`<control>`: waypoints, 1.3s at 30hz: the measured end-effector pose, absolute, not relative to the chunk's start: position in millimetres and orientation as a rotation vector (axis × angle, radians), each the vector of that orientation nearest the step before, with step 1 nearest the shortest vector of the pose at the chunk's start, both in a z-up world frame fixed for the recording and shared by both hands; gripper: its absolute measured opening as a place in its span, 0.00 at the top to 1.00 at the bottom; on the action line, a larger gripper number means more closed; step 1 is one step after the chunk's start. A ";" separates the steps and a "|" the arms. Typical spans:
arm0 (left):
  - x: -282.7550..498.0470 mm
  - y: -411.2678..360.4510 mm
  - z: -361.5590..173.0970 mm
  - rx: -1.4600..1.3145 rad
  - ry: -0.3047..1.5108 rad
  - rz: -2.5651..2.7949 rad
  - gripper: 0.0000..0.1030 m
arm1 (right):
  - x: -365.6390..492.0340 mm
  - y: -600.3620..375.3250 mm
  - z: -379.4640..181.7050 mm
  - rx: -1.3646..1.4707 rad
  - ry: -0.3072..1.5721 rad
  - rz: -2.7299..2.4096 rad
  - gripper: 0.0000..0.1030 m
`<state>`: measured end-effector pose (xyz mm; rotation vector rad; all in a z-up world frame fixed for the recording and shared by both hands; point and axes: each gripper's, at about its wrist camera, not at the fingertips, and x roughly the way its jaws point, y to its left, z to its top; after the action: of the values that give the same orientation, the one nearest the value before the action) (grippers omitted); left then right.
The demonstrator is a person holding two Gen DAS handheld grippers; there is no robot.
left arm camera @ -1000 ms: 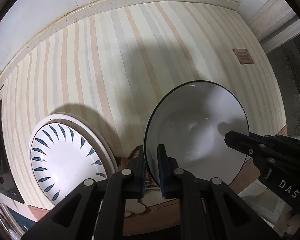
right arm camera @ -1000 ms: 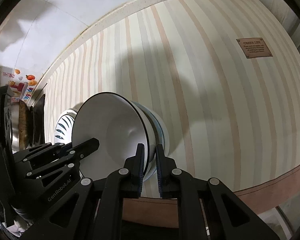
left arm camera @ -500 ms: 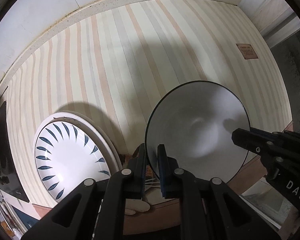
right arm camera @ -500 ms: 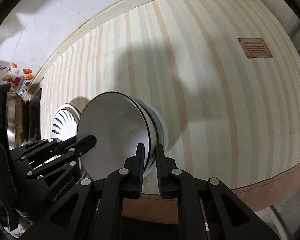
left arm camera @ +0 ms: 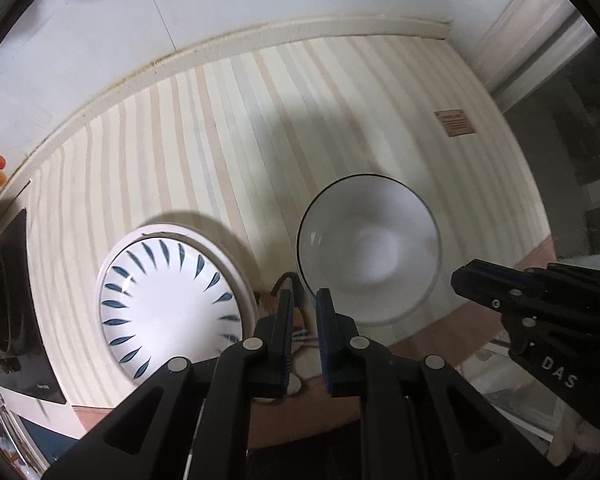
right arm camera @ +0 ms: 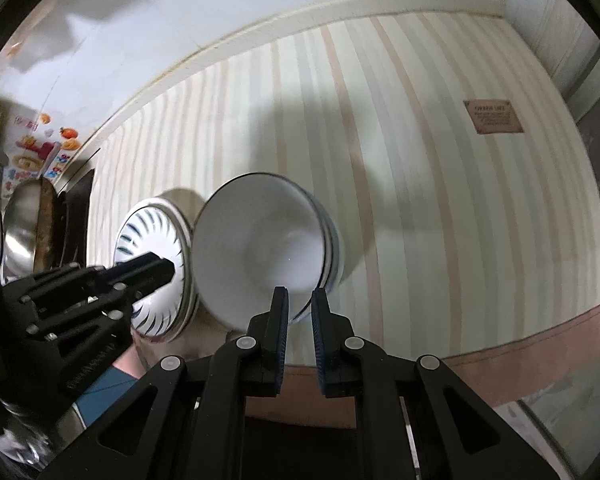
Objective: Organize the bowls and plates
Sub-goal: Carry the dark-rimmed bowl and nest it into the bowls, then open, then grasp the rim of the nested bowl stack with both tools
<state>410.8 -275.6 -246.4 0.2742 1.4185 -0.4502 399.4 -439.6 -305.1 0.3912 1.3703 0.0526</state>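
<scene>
A white bowl with a dark rim (left arm camera: 370, 248) sits on a stack of bowls on the striped cloth; in the right wrist view (right arm camera: 260, 248) the stacked rims show at its right. A plate with blue leaf marks (left arm camera: 168, 304) lies on a larger white plate to its left, also in the right wrist view (right arm camera: 152, 256). My left gripper (left arm camera: 304, 300) is slightly open just behind the bowl's near rim, holding nothing. My right gripper (right arm camera: 300, 300) is slightly open just behind the bowl's near rim, empty. Each gripper shows in the other's view.
The striped tablecloth (left arm camera: 260, 120) reaches to the white wall behind, with a brown label (left arm camera: 456, 122) at its right. A dark stovetop (left arm camera: 16, 304) and a metal pot (right arm camera: 20, 236) stand at the left. A glass panel (left arm camera: 572, 160) is at the right.
Both grippers have let go of the bowl's rim and drawn back. The bowl has come down from tilted to resting on the stack of bowls.
</scene>
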 end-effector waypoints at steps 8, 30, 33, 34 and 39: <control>392.8 -258.3 -212.9 0.249 1.370 -0.477 0.72 | 367.1 -426.6 -264.3 0.340 1.330 0.044 0.47; 413.7 -239.1 -219.7 0.013 1.413 -0.501 0.18 | 354.4 -446.8 -237.6 0.387 1.245 -0.008 0.08; 432.6 -240.4 -246.5 -0.050 1.461 -0.477 0.18 | 362.0 -456.8 -257.0 0.434 1.237 0.011 0.06; 437.7 -241.8 -254.3 -0.065 1.472 -0.474 0.18 | 365.8 -460.8 -266.2 0.461 1.238 0.024 0.06; 468.6 -255.7 -297.9 -0.095 1.539 -0.439 0.18 | 387.0 -482.6 -327.6 0.647 1.268 0.084 0.06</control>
<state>468.6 -255.7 -297.9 -0.0955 1.5386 -0.4390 387.0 -482.6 -327.6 0.6467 1.2678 0.0843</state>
